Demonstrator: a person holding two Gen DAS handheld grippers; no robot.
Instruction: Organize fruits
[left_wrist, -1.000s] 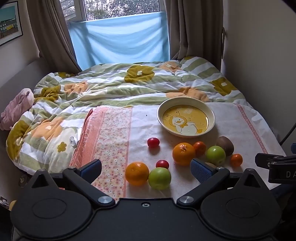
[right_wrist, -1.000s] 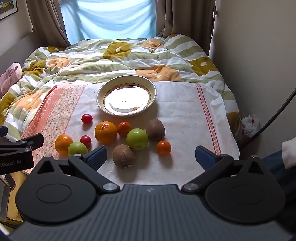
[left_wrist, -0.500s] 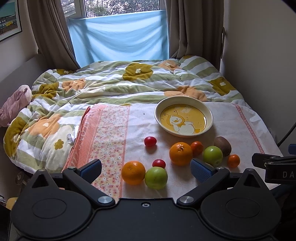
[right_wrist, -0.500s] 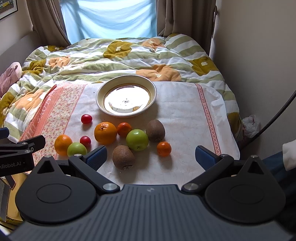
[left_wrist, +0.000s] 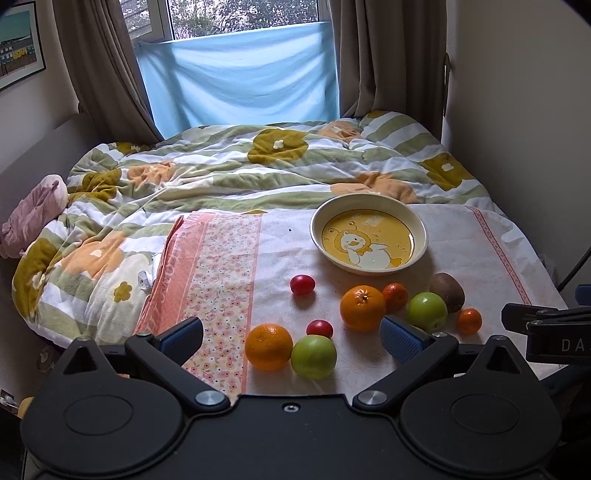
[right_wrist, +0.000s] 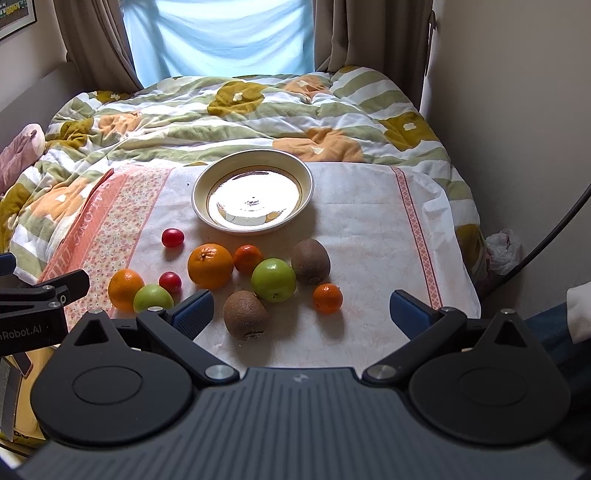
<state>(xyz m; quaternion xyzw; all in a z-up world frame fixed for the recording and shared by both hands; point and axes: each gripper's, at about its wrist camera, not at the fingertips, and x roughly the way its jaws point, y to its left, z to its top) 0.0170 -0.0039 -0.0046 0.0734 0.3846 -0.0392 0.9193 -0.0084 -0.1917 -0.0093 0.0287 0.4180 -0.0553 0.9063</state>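
Ten loose fruits lie on a cloth (right_wrist: 369, 206) spread over the bed, just ahead of both tools. Directly before the right tool (right_wrist: 300, 312) rests the near kiwi (right_wrist: 245, 314); beyond it a green apple (right_wrist: 273, 280), a second kiwi (right_wrist: 310, 261), two small tangerines (right_wrist: 327, 297) (right_wrist: 248, 258) and a large orange (right_wrist: 210, 265). Between the spread fingers of the left tool (left_wrist: 291, 334) sit another orange (left_wrist: 269, 346) and another green apple (left_wrist: 313, 356), touching, with a cherry tomato (left_wrist: 319, 328) just behind and a second tomato (left_wrist: 302, 284) farther ahead. Beyond all the fruit stands an empty dish (left_wrist: 369, 234) with a duck picture, probably the collecting place; nothing is in it yet. Both tools are released, jaws wide and holding nothing, each apparently held back from the cluster so the whole layout stays in sight before a first pick. The soft bedding under the cloth may let round fruit roll when nudged.
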